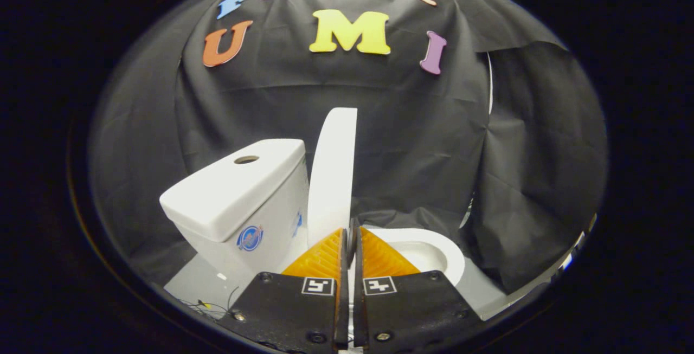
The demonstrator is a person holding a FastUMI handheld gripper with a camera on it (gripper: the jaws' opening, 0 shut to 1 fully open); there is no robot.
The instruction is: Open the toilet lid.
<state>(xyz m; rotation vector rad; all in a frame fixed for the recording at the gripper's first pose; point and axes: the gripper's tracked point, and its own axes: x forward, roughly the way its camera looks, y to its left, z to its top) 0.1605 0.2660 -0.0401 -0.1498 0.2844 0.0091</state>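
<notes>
The white plastic toilet lid [332, 175] stands upright, seen edge-on, its long axis vertical, between the white ceramic cistern [238, 191] and the white open bowl [428, 253]. The tongs [350, 240] are narrowed onto the lid's lower edge, both fingers pressing it.

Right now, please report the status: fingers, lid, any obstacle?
Fingers nearly closed at lower edge of lid. Lid raised, upright, edge-on, beside tank. Bowl uncovered. No obstacle seen.
</notes>
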